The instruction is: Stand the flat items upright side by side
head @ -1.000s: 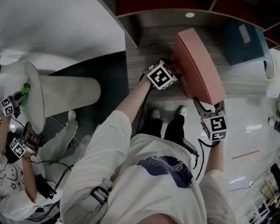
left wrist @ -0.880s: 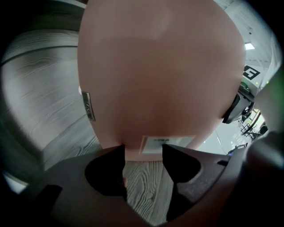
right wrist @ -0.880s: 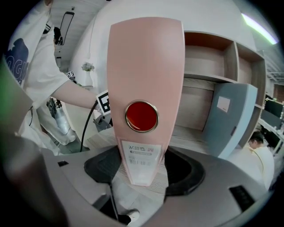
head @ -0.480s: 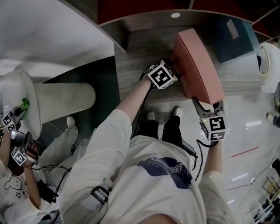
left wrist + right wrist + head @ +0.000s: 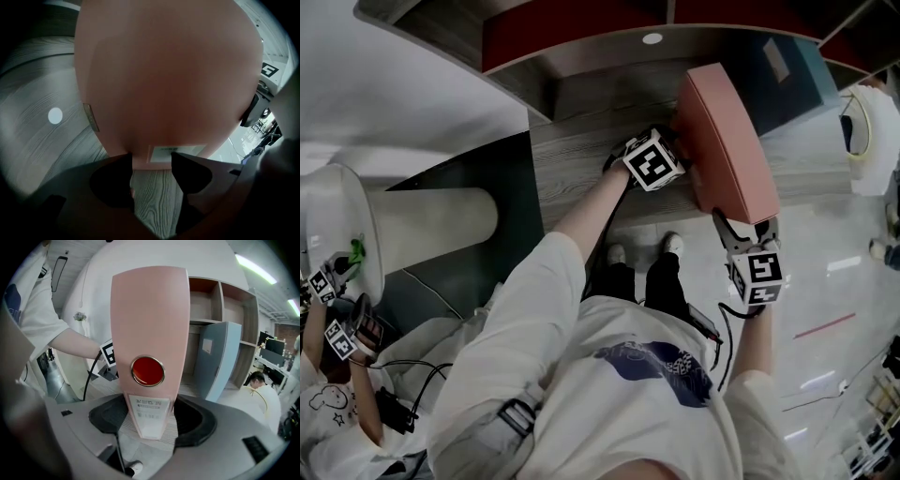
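A pink box file (image 5: pixel 727 141) stands on its long edge on the wooden shelf (image 5: pixel 572 159), leaning slightly. My right gripper (image 5: pixel 745 230) is shut on its near spine (image 5: pixel 150 324), just below the red finger hole, with the label between the jaws. My left gripper (image 5: pixel 680 155) is open at the file's left side. In the left gripper view its fingertips (image 5: pixel 129 161) lie against the bottom of the broad pink face (image 5: pixel 168 70), above the wood grain (image 5: pixel 42 140). A blue file (image 5: pixel 787 70) stands upright further right; it also shows in the right gripper view (image 5: pixel 220 357).
The shelf has a back wall and an upright divider beside the blue file. A second person with grippers works at a round white table (image 5: pixel 337 234) at the left. A white object (image 5: pixel 867 141) sits at the right edge. Below the shelf is pale floor.
Both grippers and the pink file keep their places relative to each other. Only the head view has drifted a little, and the person at the left has shifted.
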`<state>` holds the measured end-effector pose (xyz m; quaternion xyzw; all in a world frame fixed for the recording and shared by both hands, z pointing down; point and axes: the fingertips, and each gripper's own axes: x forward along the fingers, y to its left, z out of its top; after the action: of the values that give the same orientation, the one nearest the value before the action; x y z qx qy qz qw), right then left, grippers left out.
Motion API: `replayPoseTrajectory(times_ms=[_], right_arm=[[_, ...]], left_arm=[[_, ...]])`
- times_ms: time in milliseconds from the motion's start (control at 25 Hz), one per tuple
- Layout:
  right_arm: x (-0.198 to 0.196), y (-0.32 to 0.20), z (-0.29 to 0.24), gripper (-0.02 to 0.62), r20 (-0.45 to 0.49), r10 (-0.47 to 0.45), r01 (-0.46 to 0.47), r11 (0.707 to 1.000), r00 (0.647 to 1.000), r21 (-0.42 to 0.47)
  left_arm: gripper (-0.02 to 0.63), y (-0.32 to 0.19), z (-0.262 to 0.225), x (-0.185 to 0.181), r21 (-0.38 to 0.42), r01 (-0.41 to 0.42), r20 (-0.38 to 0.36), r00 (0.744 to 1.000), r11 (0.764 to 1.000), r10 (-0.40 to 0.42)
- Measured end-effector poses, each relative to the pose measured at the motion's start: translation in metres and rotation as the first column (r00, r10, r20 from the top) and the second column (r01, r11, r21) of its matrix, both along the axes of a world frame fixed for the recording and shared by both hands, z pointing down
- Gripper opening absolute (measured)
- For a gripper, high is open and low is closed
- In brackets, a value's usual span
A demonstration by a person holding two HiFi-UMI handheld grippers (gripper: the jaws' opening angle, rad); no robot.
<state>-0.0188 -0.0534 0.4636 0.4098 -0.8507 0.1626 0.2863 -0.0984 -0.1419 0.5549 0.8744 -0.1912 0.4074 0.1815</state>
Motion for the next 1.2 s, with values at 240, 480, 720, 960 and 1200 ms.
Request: replayPoseTrajectory(times_ms=[240,480,720,960,1200], right_arm=[[0.033,-0.017,0.002,0.299,0.008,0.029,-0.029,1.0,1.0,0.003],[0.053,-0.016,-0.001,0.299,0.013,0.046,-0.046,0.999,0.999,0.016],[0.076,-0.026,0.001,0.299,0.014,0.064,-0.064,0.998,0.998,0.021],[0.094,-0.037,0.003,0.299,0.014,0.086,-0.087,0.996,0.996,0.029],[0.107,-0.042,0.003,0.301,0.024,0.086,-0.086,0.996,0.996,0.013]], left_arm=[[0.27,-0.018,0.004,0.037,0.002,-0.024,0.008,1.0,1.0,0.024],[0.27,-0.019,0.002,0.059,0.015,-0.037,0.016,0.999,0.999,0.037],[0.27,-0.03,0.008,0.083,0.024,-0.05,0.026,0.998,0.998,0.049],[0.27,-0.042,0.009,0.1,0.031,-0.039,0.037,0.999,0.999,0.038],[0.27,-0.037,0.001,0.102,0.07,-0.001,0.059,0.998,0.998,-0.003]])
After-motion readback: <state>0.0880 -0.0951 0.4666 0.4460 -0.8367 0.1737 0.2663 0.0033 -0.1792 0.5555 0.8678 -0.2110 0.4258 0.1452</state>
